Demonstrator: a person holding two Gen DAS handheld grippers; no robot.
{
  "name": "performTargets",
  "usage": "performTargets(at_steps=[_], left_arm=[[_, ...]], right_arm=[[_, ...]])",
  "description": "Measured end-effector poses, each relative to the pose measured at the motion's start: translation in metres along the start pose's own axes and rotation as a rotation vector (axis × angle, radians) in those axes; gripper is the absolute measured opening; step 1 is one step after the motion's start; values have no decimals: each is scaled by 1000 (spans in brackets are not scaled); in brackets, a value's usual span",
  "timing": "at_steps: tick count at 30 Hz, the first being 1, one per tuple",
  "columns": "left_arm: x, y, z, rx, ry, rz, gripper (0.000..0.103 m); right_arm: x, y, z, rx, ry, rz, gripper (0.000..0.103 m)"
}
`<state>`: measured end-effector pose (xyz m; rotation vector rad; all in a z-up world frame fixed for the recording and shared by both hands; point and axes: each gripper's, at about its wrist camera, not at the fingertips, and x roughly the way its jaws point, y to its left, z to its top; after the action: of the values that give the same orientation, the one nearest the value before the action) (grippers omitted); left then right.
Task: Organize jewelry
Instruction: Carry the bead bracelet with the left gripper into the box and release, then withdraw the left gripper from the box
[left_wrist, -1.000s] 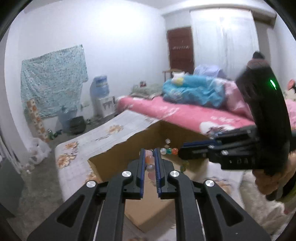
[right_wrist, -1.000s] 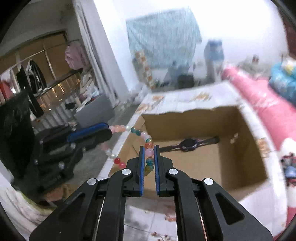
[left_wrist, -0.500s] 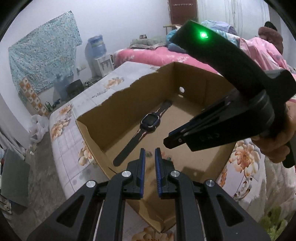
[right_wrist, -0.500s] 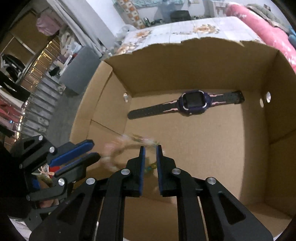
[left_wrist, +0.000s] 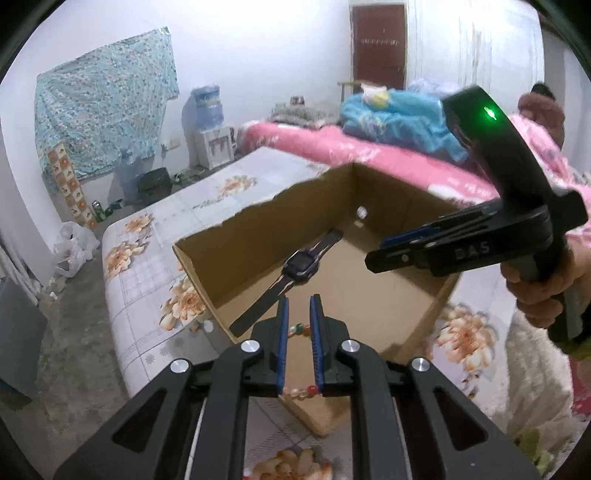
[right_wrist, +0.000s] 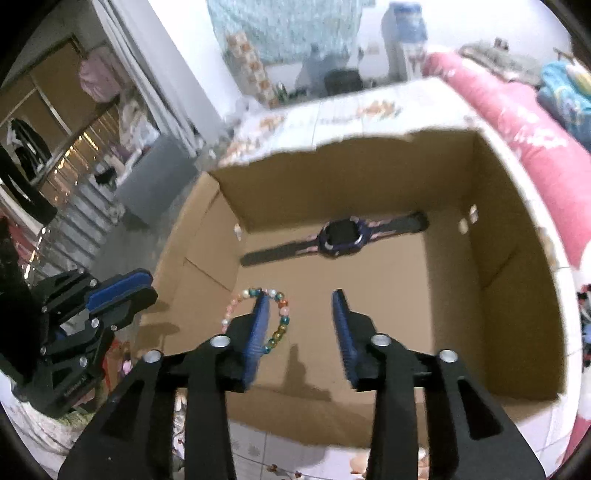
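Note:
A bracelet of coloured beads (right_wrist: 283, 315) lies on the floor of an open cardboard box (right_wrist: 351, 184), near its left wall. My right gripper (right_wrist: 300, 295) hangs just above it. Its jaws are opening with a wide gap, and its left finger (right_wrist: 258, 325) covers part of the ring. No pad presses on the beads. My left gripper (left_wrist: 298, 300) hovers over the box's near corner (left_wrist: 258, 236) with a narrow gap. Only the beads (left_wrist: 301, 328) below show through that gap. A dark wristwatch (right_wrist: 341, 236) lies flat further in, also seen from the left wrist (left_wrist: 299, 264).
The box stands on a table with a floral cover (left_wrist: 166, 240). A pink bed (left_wrist: 332, 147) with blue bedding runs behind it. A water dispenser (left_wrist: 208, 122) stands by the far wall. A hand (left_wrist: 535, 288) holds the right gripper (left_wrist: 380, 253) above the box.
A second ago both grippers held the bracelet stretched in the air. The left let go, the right carried it down into the box and opened, and it now lies on the box floor.

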<state>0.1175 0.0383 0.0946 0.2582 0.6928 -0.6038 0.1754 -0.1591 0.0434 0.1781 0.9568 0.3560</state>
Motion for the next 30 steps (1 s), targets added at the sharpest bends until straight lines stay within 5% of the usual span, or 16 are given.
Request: performTargets(at_steps=[8, 15, 30], left_arm=[[-38, -26, -17, 13, -120, -63, 40], [-44, -41, -37, -32, -99, -73, 52], [-61, -68, -56, -62, -80, -25, 63]], right_arm=[[-58, -4, -39, 29, -211, -20, 74], [-93, 1, -86, 15, -316, -108, 90], [-105, 6, -134, 38, -333, -251, 95]])
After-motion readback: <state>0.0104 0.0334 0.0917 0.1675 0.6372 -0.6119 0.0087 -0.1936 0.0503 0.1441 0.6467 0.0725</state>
